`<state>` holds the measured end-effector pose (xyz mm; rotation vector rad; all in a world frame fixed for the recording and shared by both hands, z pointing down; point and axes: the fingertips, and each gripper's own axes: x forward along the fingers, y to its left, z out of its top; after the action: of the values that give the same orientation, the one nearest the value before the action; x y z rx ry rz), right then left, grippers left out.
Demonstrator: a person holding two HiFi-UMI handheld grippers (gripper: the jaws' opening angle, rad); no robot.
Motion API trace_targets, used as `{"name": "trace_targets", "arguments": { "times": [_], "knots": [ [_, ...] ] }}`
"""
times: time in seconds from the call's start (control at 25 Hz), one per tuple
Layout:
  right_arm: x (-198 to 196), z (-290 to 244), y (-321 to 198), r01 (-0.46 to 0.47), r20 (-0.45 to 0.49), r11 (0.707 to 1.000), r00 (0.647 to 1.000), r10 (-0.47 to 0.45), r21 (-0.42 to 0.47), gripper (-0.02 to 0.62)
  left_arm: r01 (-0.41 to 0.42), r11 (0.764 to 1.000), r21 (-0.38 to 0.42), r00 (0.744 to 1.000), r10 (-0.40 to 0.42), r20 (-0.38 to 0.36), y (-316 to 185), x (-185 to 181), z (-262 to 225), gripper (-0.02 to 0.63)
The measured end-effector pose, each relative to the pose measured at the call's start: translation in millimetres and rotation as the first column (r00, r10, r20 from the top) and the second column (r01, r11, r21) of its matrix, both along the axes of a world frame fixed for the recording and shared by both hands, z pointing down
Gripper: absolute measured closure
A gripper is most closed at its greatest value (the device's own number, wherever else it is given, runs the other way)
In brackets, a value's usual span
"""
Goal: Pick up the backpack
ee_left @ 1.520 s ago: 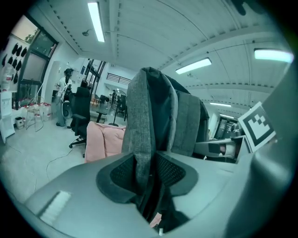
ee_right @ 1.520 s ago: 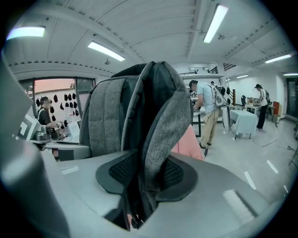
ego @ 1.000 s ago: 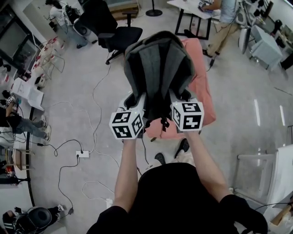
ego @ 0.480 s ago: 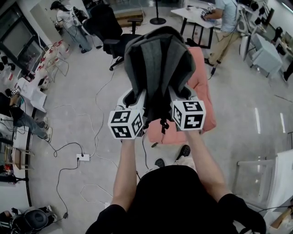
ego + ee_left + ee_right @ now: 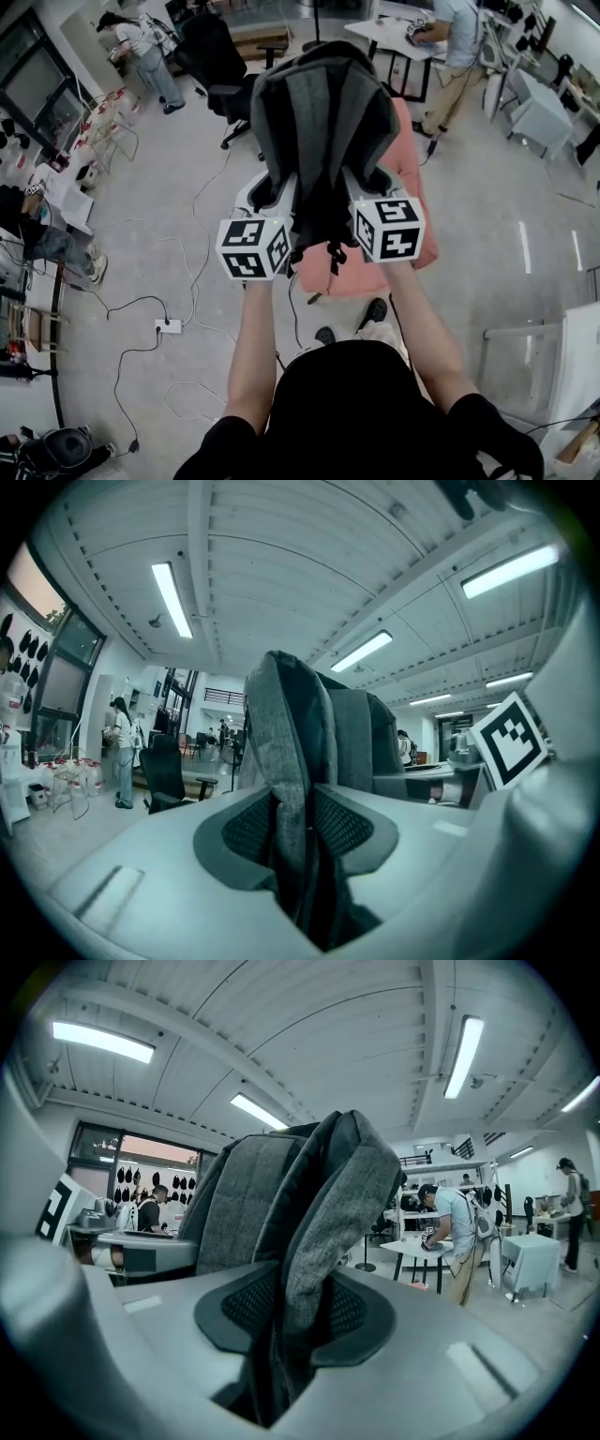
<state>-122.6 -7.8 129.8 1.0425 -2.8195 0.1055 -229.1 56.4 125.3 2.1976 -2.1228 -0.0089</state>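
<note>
You are holding the grey backpack [image 5: 323,117] up in the air in front of you with both grippers. Nothing else carries it. It hangs over the left side of the pink padded bench [image 5: 412,183] that stands on the floor below.

Your left gripper [image 5: 302,841] is squeezed tight on the left-hand strap [image 5: 286,752]. The grey padded strap runs right between the two black pads and pokes up past them.

Your right gripper [image 5: 292,1321] is squeezed tight on the right-hand strap [image 5: 328,1213] in the same way, with the strap pinched between its pads.

From above, the two grippers sit side by side with the bag's dangling black buckles between them. The flat back of the bag, the part that goes against your back, faces up at you.

A black office chair [image 5: 220,70] stands on the floor beyond the bag, to the left. A white power strip [image 5: 168,326] with thin cables lies on the floor near your left arm. Far off, a person [image 5: 459,37] bends over a white table [image 5: 398,33].
</note>
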Motion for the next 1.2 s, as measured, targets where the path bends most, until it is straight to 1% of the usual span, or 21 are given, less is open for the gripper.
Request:
{"name": "trace_targets", "arguments": {
  "times": [0.28,0.8,1.2],
  "knots": [
    [7.1,-10.4,-2.9,-0.001,0.006,1.000,1.000,0.001,0.029,0.482,-0.029,0.999,0.015,0.999,0.028,0.027,-4.6,9.3,-9.9,0.486],
    [8.9,-13.2,-5.8,-0.015,-0.008,0.999,1.000,0.015,0.050,0.491,-0.037,0.999,0.015,0.999,0.037,0.026,-10.4,8.8,-11.2,0.486],
    [8.6,-8.4,-13.8,-0.029,-0.019,0.999,0.999,0.030,0.040,0.494,-0.049,0.999,0.000,0.999,0.049,0.019,-19.8,5.8,-6.5,0.488]
  ]
}}
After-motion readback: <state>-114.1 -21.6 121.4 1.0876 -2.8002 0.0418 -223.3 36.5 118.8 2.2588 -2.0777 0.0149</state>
